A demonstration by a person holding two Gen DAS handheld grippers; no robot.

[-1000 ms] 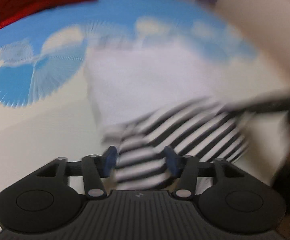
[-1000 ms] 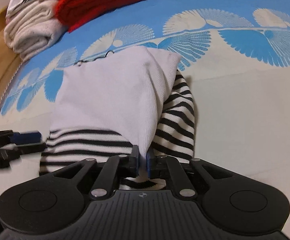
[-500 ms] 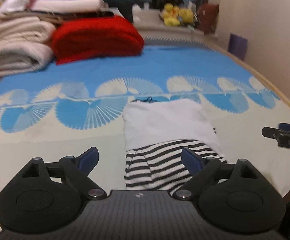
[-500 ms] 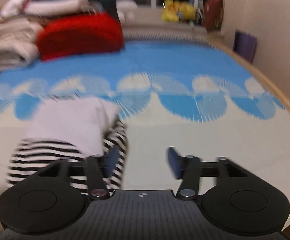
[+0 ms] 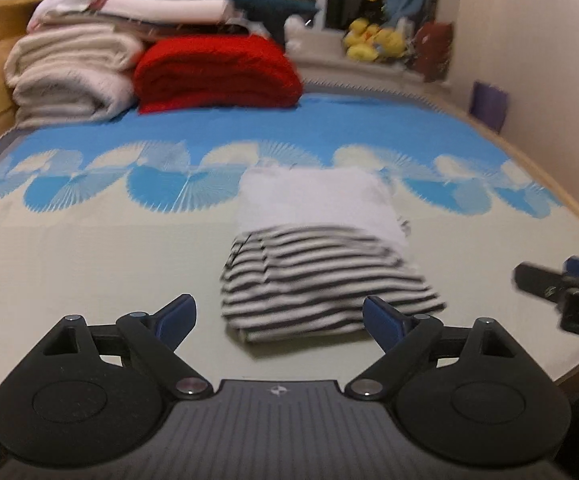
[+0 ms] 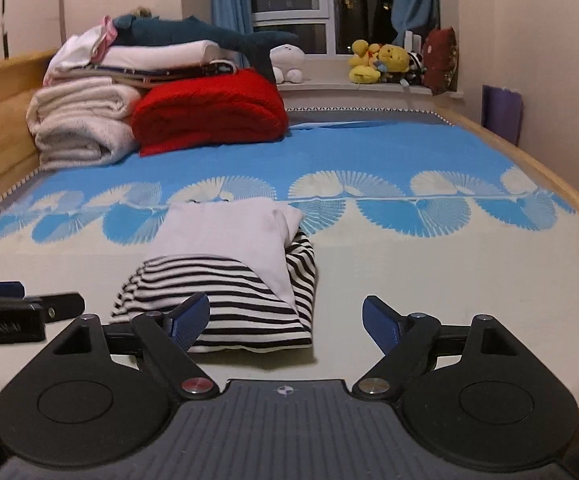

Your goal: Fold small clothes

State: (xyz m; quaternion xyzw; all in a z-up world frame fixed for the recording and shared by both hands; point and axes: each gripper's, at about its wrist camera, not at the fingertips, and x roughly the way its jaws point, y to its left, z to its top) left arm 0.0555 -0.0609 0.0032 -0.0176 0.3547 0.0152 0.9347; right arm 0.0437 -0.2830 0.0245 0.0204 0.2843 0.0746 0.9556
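A small folded garment, white at the far end and black-and-white striped at the near end (image 5: 321, 264) (image 6: 225, 264), lies flat on the cream part of the bed mat (image 5: 89, 264). My left gripper (image 5: 279, 318) hovers just in front of it, open, nothing between its blue pads. My right gripper (image 6: 285, 318) is also drawn back from the cloth, its jaws opening wide and empty; the striped edge lies beyond its left finger (image 6: 187, 320). Each gripper shows at the edge of the other's view: the right gripper (image 5: 561, 284), the left gripper (image 6: 17, 304).
Folded cream blankets (image 6: 81, 128) and a red blanket (image 6: 209, 114) are stacked at the far left of the bed. Plush toys (image 6: 381, 60) sit on the window sill. A wooden bed rail (image 6: 529, 168) runs along the right, with a purple bag (image 6: 501, 112) beyond.
The right gripper let go of the garment's folded edge and opened. The left gripper opened wider. Both pulled back and rose, so the garment now lies farther ahead.
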